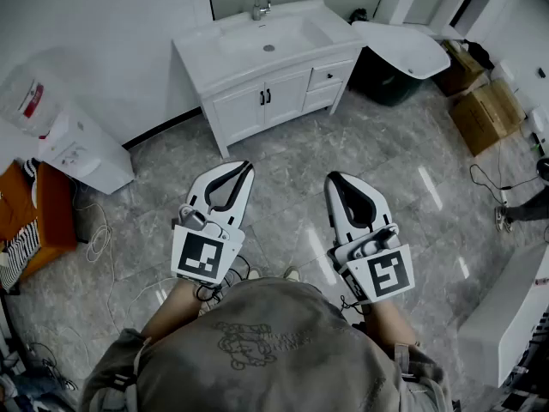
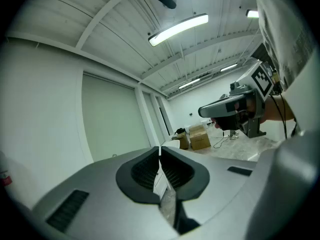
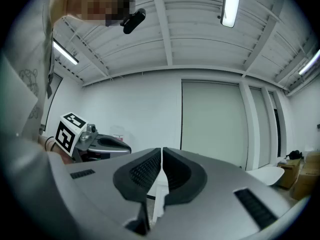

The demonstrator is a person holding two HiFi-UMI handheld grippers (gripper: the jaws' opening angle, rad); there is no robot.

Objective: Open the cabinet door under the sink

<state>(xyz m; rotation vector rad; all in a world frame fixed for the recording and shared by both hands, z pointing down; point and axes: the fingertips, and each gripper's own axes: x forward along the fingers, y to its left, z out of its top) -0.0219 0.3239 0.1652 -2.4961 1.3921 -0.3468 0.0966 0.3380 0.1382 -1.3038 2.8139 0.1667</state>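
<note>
A white vanity cabinet (image 1: pixel 257 101) with a sink (image 1: pixel 266 41) and a tap (image 1: pixel 261 3) stands against the far wall. Its two doors (image 1: pixel 283 98) are closed, with dark handles at their meeting edge. Two drawers (image 1: pixel 326 87) sit to the doors' right. My left gripper (image 1: pixel 246 166) and right gripper (image 1: pixel 330 178) are held over the tiled floor, well short of the cabinet. Both are shut with nothing between the jaws. In the left gripper view my left gripper (image 2: pixel 160 149) points at the wall; the right gripper view shows my right gripper (image 3: pixel 162 150) likewise.
A water dispenser (image 1: pixel 60 127) stands at the left wall with cables (image 1: pixel 99 234) on the floor beside it. A dark bin with a white lid (image 1: pixel 403 50) is right of the cabinet. Cardboard boxes (image 1: pixel 485 114) lie at the far right. An orange chair (image 1: pixel 39 213) is at the left edge.
</note>
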